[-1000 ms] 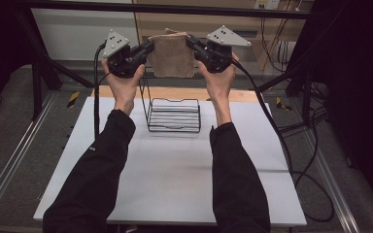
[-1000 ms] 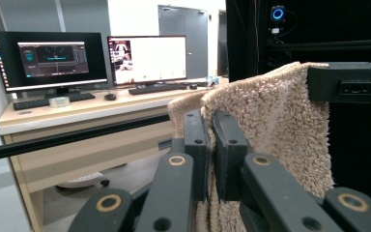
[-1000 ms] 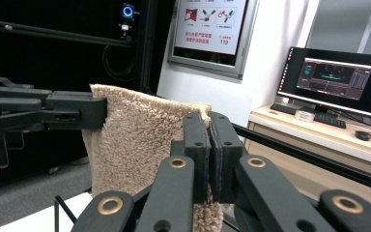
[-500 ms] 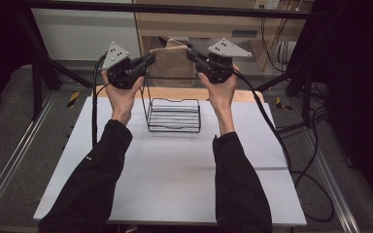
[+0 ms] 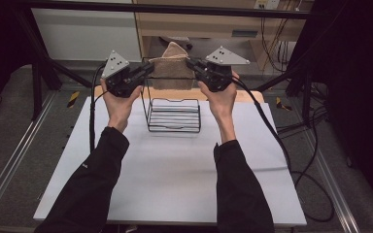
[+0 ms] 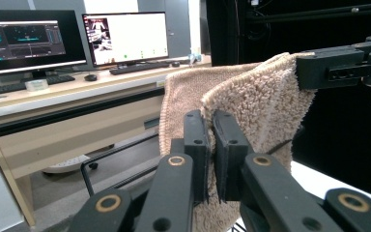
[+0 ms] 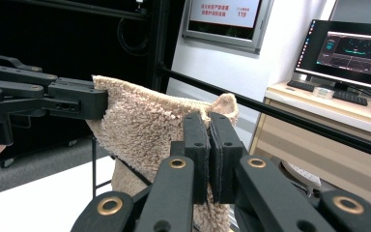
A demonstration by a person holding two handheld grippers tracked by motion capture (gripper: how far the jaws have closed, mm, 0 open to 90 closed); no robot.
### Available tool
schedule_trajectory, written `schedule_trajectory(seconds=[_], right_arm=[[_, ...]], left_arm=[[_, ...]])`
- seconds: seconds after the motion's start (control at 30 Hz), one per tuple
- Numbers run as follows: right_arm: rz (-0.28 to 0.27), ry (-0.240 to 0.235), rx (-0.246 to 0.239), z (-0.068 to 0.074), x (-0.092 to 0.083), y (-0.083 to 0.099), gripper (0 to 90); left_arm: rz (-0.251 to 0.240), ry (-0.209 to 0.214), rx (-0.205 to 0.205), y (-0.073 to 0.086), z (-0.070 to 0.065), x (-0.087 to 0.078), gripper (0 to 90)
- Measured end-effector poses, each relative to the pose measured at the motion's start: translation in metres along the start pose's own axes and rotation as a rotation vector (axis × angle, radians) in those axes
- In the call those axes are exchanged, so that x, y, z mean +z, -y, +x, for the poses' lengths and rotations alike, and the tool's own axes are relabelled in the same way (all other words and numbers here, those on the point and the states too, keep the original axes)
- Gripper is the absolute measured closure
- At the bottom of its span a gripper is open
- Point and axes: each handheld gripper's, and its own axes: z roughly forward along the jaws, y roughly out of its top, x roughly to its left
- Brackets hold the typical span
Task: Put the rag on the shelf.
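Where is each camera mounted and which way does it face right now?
High view: above the person's side, looking forward and down on the table and wire rack; both forearms and hands show.
Left gripper view: rides the left tool, looking along its jaws at the towel and monitors beyond.
Right gripper view: rides the right tool, facing the towel and the dark frame.
Both gripper views share the towel and each other's tool.

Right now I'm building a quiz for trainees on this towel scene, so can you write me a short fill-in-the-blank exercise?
1. The left gripper and the right gripper are both shut on a beige ____.
2. Below the towel stands a black wire ____.
3. The rack stands on a ____ table.

Missing words: towel; rack; white
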Motion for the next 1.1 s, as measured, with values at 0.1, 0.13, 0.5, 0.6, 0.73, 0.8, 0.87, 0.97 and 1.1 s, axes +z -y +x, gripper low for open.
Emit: schedule_trajectory(seconds=[0.1, 0.13, 0.5, 0.6, 0.73, 0.8, 0.87, 0.97, 1.1], right_arm=[[0.014, 0.0, -0.005, 0.003, -0.002, 0.001, 87.6], [0.016, -0.002, -0.003, 0.004, -0.003, 0.002, 87.6], [0.029, -0.001, -0.009, 0.008, -0.004, 0.013, 87.4], [0.041, -0.003, -0.02, 0.01, -0.006, 0.014, 87.2], [0.063, -0.002, -0.044, 0.016, -0.008, 0.016, 87.0], [0.077, -0.001, -0.052, 0.018, -0.008, 0.018, 87.0], [0.088, 0.005, -0.059, 0.019, -0.009, 0.019, 87.0], [0.09, 0.005, -0.049, 0.019, -0.01, 0.021, 87.0], [0.093, 0.002, -0.042, 0.019, -0.011, 0.026, 87.0]], left_arm=[[0.005, 0.005, 0.005, 0.003, -0.002, -0.003, 85.2], [0.005, 0.008, 0.005, 0.004, -0.002, -0.003, 85.1], [0.033, -0.002, 0.011, 0.014, -0.004, 0.0, 84.9], [0.043, 0.005, 0.014, 0.017, -0.004, -0.001, 84.5], [0.073, 0.013, 0.022, 0.022, -0.006, -0.003, 83.1], [0.088, 0.021, 0.012, 0.023, -0.006, -0.004, 81.9], [0.1, 0.032, -0.003, 0.022, -0.006, -0.005, 78.8], [0.122, 0.049, -0.013, 0.019, -0.007, -0.008, 73.6], [0.148, 0.061, -0.021, 0.019, -0.009, -0.008, 72.8]])
